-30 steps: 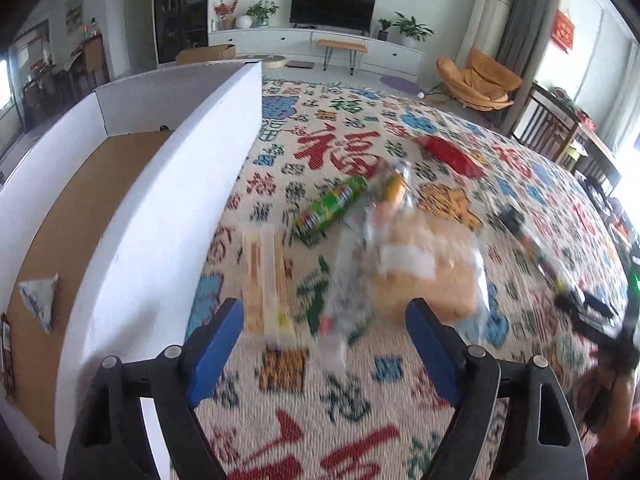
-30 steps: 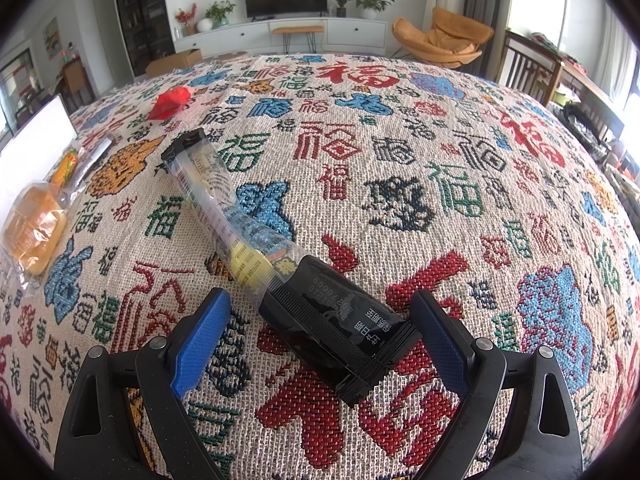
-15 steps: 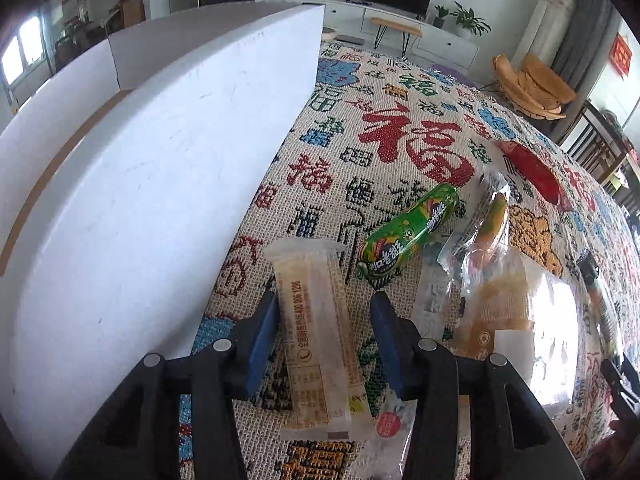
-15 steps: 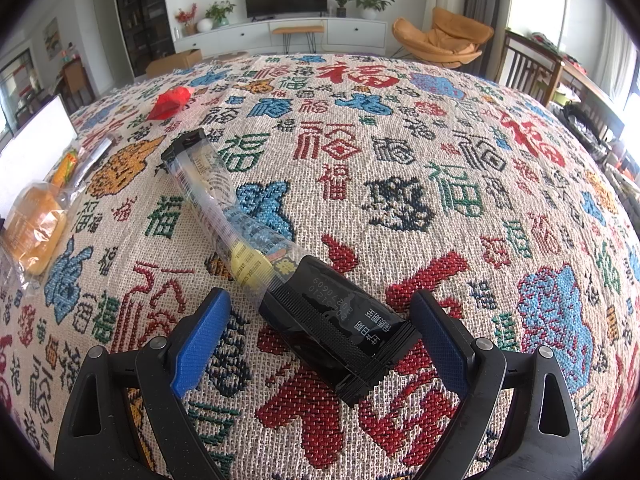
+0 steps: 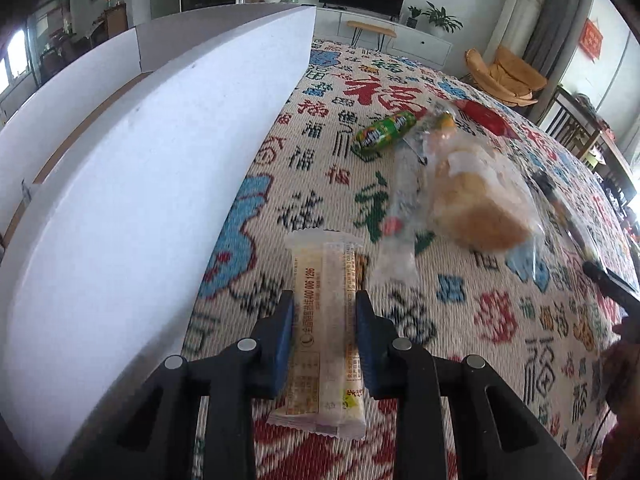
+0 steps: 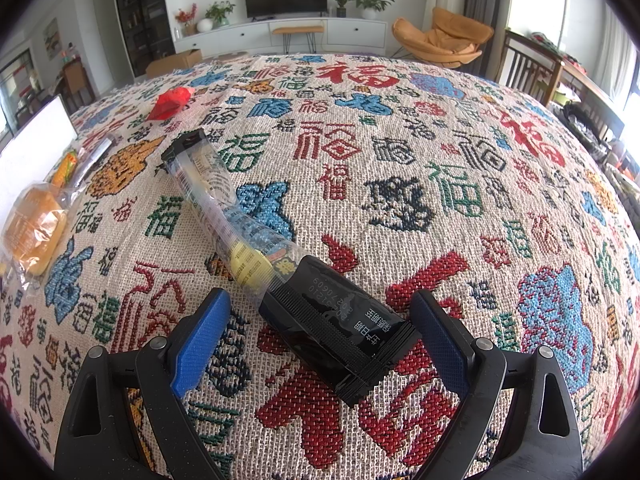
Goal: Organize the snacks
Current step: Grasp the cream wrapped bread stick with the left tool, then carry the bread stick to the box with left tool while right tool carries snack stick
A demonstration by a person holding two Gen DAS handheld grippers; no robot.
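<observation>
Meanwhile, a pale wrapped snack bar [image 5: 325, 320] lies lengthwise at lower centre of the left wrist view, the left gripper [image 5: 325, 312] closing its blue pads against both long edges. A tall white box wall [image 5: 160, 184] fills the left of that frame; a green tube snack [image 5: 385, 131] and bagged bread [image 5: 478, 204] sit upper right on the patterned cloth [image 5: 480, 320]. Elsewhere, the right gripper [image 6: 320, 334] stands spread wide around a black-ended clear packet [image 6: 344, 328], pads clear of it.
</observation>
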